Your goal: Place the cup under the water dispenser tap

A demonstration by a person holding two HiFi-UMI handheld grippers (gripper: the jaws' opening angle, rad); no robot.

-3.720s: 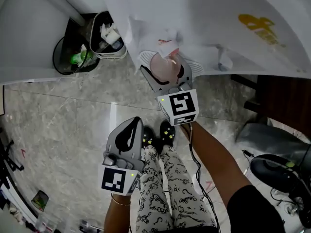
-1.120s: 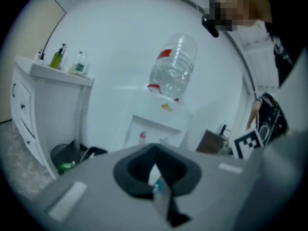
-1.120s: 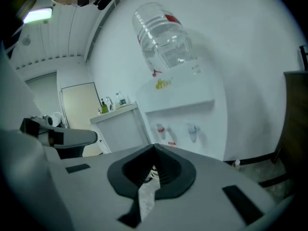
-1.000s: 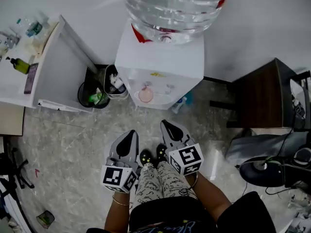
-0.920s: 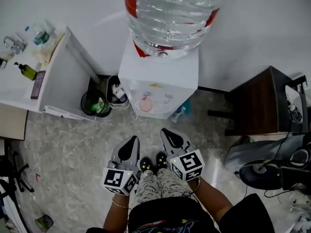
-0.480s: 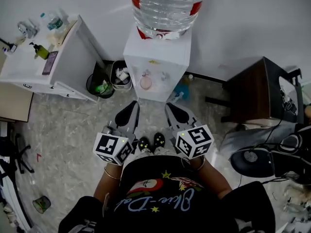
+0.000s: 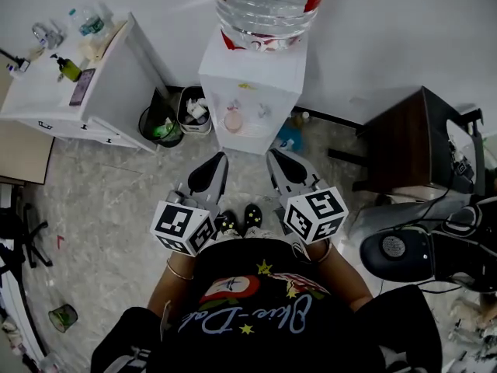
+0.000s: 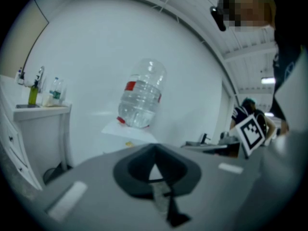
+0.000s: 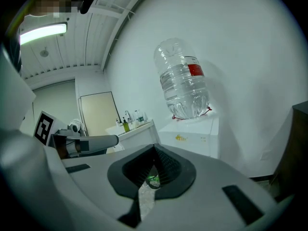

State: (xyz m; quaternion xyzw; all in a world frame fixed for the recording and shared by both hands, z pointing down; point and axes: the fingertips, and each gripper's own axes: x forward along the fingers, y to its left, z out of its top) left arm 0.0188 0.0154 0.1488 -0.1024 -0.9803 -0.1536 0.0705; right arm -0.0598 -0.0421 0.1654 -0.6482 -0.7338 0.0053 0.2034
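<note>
A pink cup [image 7: 233, 120] stands in the recess of the white water dispenser [image 7: 256, 80], beneath its taps. A big clear water bottle [image 7: 268, 6] tops the dispenser, and the bottle [image 8: 142, 100] shows in the left gripper view and the bottle [image 9: 185, 83] in the right gripper view too. Both grippers are held close to the person's body, well back from the dispenser. My left gripper [image 7: 216, 162] is shut and empty. My right gripper [image 7: 273, 158] is shut too, holding nothing. Each points towards the dispenser.
A white cabinet [image 7: 101, 84] with bottles on top stands left of the dispenser, with two bins [image 7: 165, 127] between them. A dark wooden table [image 7: 411, 142] and a black chair base [image 7: 404, 251] are at the right. A blue item [image 7: 289, 140] lies by the dispenser's foot.
Both grippers have risen and drawn back towards the body, away from the dispenser. The right gripper, earlier at the cup, has left it standing in the recess.
</note>
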